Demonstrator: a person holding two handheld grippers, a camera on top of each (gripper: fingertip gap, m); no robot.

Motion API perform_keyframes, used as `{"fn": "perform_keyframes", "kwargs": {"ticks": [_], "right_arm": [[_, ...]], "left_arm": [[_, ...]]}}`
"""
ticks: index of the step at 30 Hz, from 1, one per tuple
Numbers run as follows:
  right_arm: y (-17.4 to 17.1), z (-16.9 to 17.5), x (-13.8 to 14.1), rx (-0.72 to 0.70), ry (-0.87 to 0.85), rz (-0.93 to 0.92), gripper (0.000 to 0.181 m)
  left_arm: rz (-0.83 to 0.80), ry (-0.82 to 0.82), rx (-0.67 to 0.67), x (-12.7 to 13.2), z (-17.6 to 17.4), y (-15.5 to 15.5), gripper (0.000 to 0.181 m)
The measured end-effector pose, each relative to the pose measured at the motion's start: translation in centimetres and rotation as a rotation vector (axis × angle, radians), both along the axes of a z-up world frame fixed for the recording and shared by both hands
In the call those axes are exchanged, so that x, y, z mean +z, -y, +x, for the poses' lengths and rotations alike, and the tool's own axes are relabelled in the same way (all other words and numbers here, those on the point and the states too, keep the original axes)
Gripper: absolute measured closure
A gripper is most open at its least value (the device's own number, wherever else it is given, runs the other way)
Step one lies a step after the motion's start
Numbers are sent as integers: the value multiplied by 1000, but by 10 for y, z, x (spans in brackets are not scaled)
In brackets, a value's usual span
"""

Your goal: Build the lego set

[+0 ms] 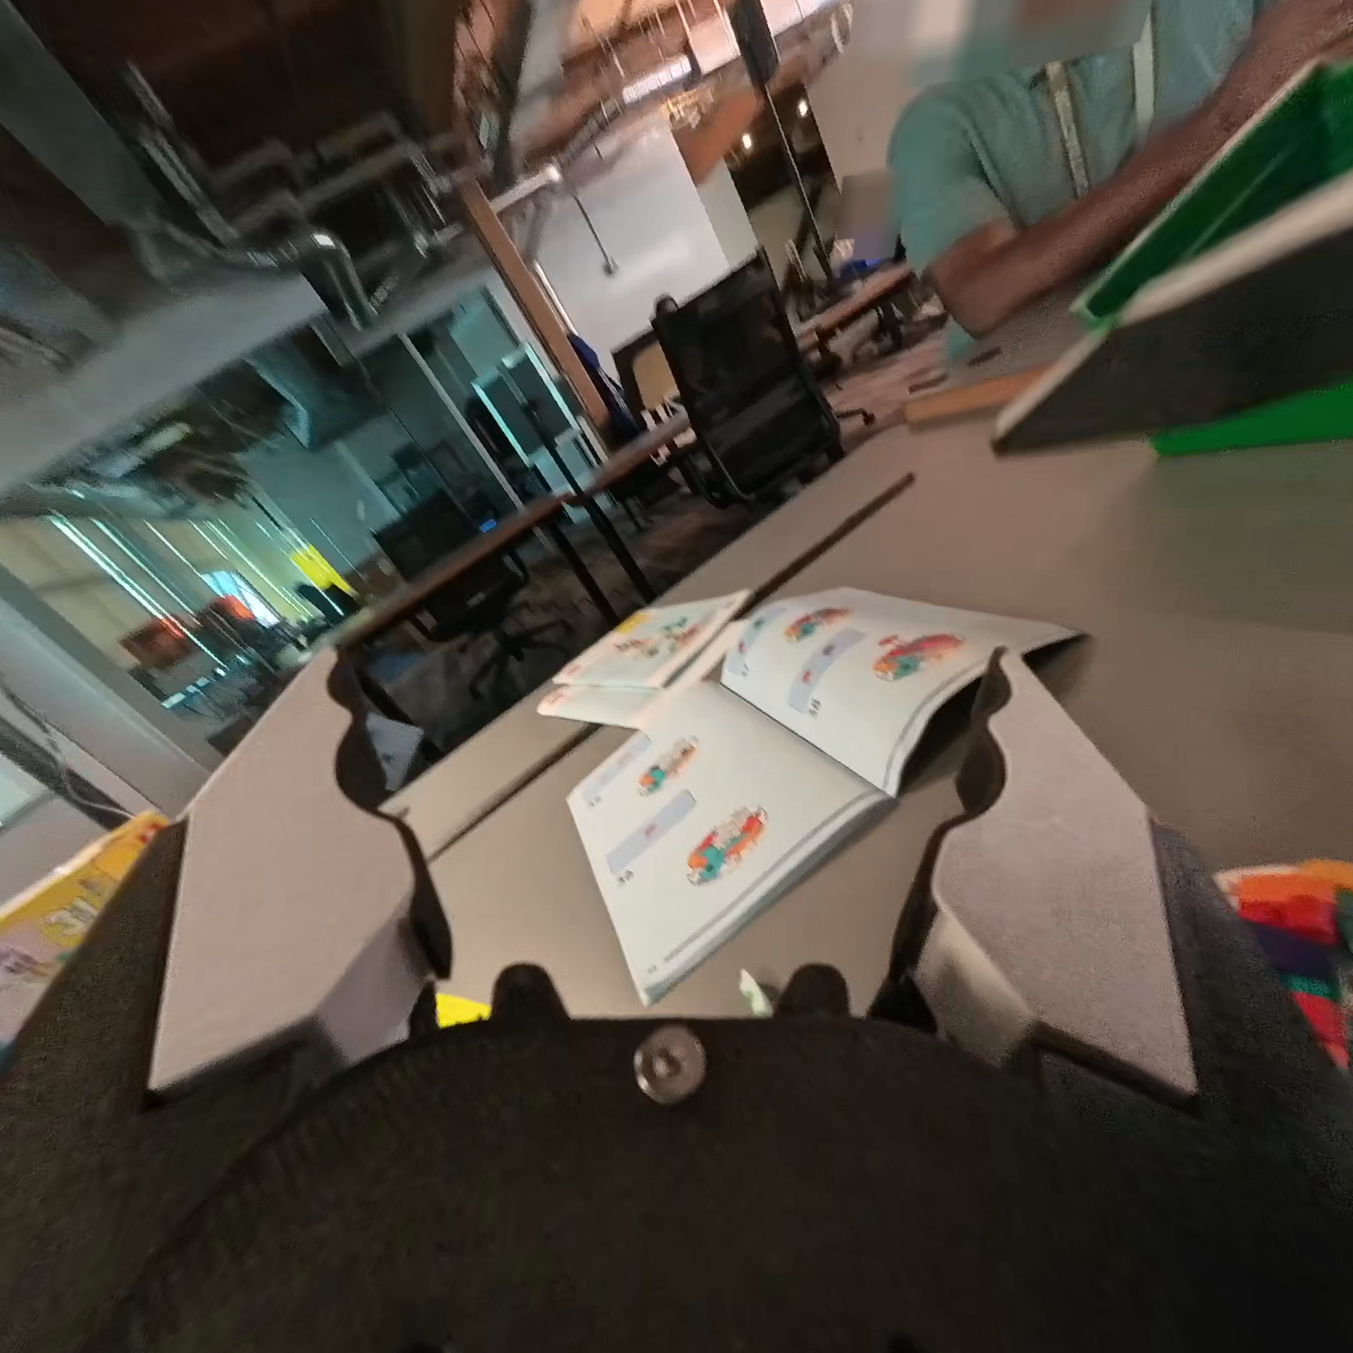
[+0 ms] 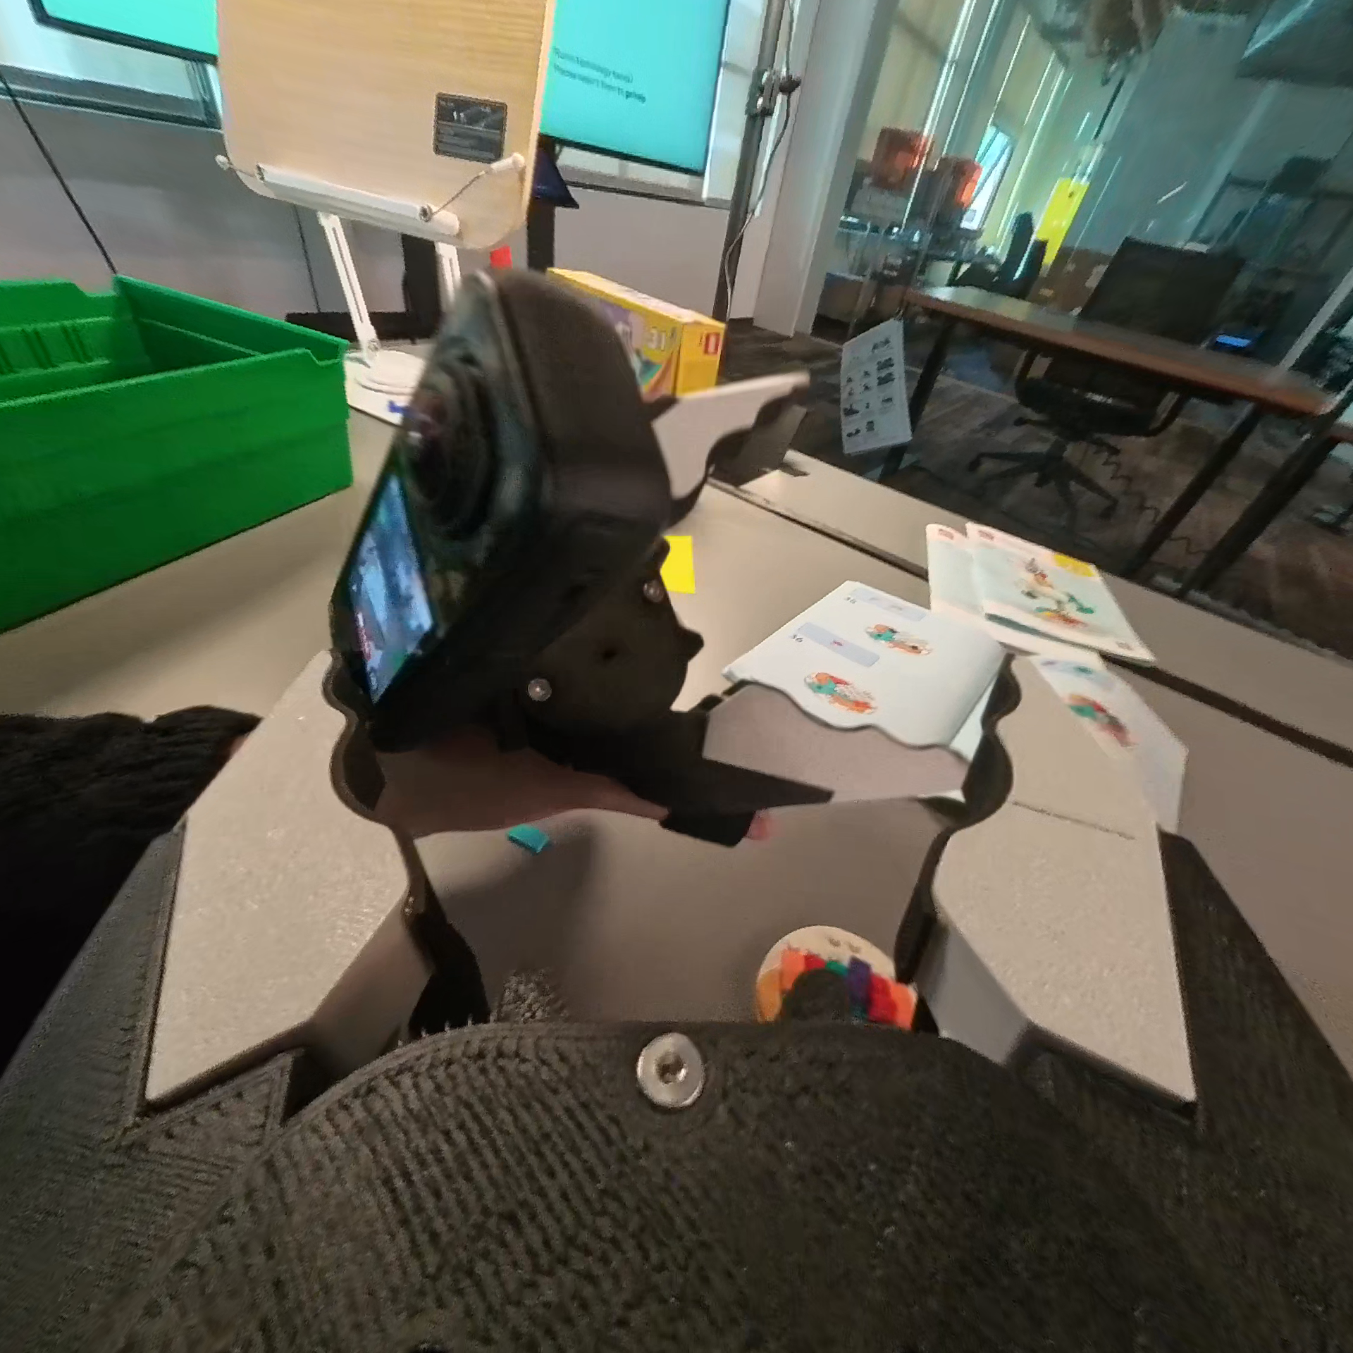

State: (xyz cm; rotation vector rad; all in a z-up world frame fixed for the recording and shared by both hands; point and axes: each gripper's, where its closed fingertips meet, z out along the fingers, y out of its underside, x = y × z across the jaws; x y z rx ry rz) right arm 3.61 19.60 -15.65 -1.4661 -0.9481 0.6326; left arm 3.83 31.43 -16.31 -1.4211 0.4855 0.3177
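Two grippers, both spread wide and empty | left gripper (image 1: pixel 670 739) points at open manual (image 1: pixel 776 776), nowhere near bricks | teal brick (image 2: pixel 528 837) loose on table (image 2: pixel 183 644), easy to knock away | lego build (image 2: pixel 835 985) sits low between right gripper (image 2: pixel 670 739) fingers, nearer the right one, not gripped

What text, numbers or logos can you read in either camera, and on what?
I don't quote writing; these bear it.
Open pale-blue instruction booklet: small step numbers.
Closed white booklets beside it: cover print.
Yellow cardboard box: blurred print.
Teal wall screen: small text lines.
Dark plate on wooden book stand: too small to read.
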Motion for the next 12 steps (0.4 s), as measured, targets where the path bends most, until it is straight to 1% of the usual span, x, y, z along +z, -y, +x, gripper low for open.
{"fn": "perform_keyframes", "kwargs": {"ticks": [2,8,9,11,12], "right_arm": [[1,1,-2,3,-13,-19,21],[3,2,-3,18,-33,-49,21],[4,1,-3,27,-39,-56,21],[7,0,-1,54,-47,-87,22],[7,3,5,62,-69,-102,22]], "left_arm": [[48,-7,15,10,-1,2,24],[65,-81,38,14,-1,5,24],[68,-74,37,15,-1,6,24],[69,-6,46,19,-4,9,24],[78,22,36,23,-6,12,24]]}}
